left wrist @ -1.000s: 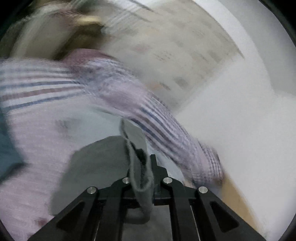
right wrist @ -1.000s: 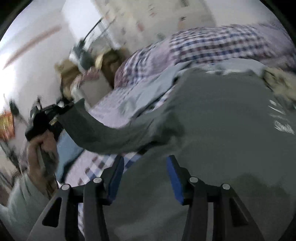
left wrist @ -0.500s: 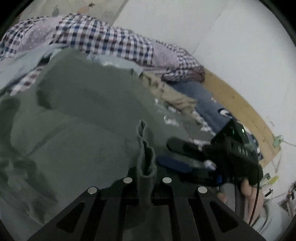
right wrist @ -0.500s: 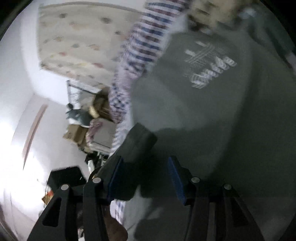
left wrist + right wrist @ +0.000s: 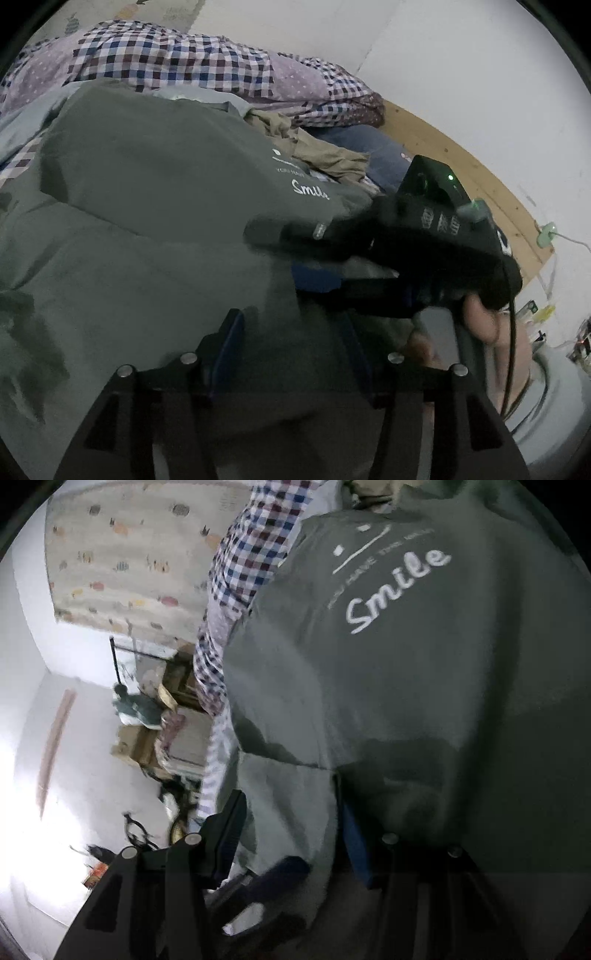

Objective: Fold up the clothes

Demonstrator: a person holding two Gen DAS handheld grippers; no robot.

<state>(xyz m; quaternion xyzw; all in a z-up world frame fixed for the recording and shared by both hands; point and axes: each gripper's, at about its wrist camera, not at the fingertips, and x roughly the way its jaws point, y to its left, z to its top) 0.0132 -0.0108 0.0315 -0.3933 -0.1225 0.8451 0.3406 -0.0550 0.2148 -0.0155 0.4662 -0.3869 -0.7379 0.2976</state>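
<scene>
A dark grey T-shirt (image 5: 155,206) with white "Smile" lettering lies spread on the bed; it also fills the right wrist view (image 5: 424,686). My left gripper (image 5: 291,332) is open just above the shirt's near edge, nothing between its fingers. My right gripper (image 5: 291,812) is open too, with a lighter fold of the shirt lying between its fingers. The right gripper also shows in the left wrist view (image 5: 295,254) as a black body held by a hand, close in front on the right, its fingers over the shirt.
A checked purple and blue quilt (image 5: 192,62) lies behind the shirt, with a beige garment (image 5: 325,151) and a blue one (image 5: 365,144) beside it. A wooden bed frame (image 5: 461,162) runs along the white wall. Boxes and clutter (image 5: 155,716) stand beyond the bed.
My left gripper has let go of the shirt fold it pinched and now stands open. The right gripper has come closer to the left one. The shirt lies flatter.
</scene>
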